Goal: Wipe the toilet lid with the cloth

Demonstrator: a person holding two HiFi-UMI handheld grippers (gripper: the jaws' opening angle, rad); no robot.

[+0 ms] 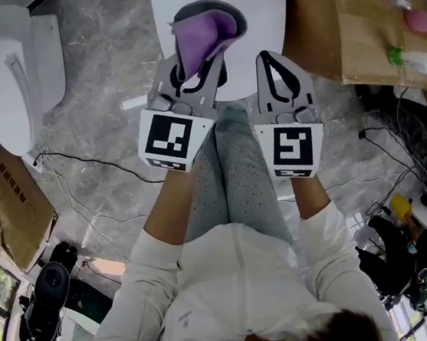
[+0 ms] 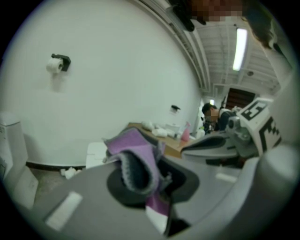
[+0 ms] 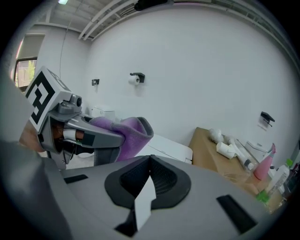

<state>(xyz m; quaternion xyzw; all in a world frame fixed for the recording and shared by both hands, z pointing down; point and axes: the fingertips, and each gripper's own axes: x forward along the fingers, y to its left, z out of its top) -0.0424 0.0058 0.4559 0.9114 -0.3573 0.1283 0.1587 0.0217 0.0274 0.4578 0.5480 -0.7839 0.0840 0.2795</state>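
Note:
A purple and grey cloth [image 1: 208, 34] sticks out of my left gripper [image 1: 196, 64], whose jaws are shut on it. In the left gripper view the cloth [image 2: 136, 159] bunches up between the jaws. My right gripper [image 1: 271, 58] hovers just right of the left one, shut with nothing in it; its own view shows the closed jaws [image 3: 150, 161] and the cloth [image 3: 129, 133] off to the left. The white toilet [image 1: 4, 87], lid down, stands at the far left of the head view, well away from both grippers.
A white table [image 1: 259, 6] lies just beyond the grippers. A brown table [image 1: 346, 26] with bottles stands at the right. A cardboard box [image 1: 10, 210], cables [image 1: 87, 208] and black gear [image 1: 50, 290] lie on the marble floor. A toilet roll holder [image 2: 58, 63] hangs on the wall.

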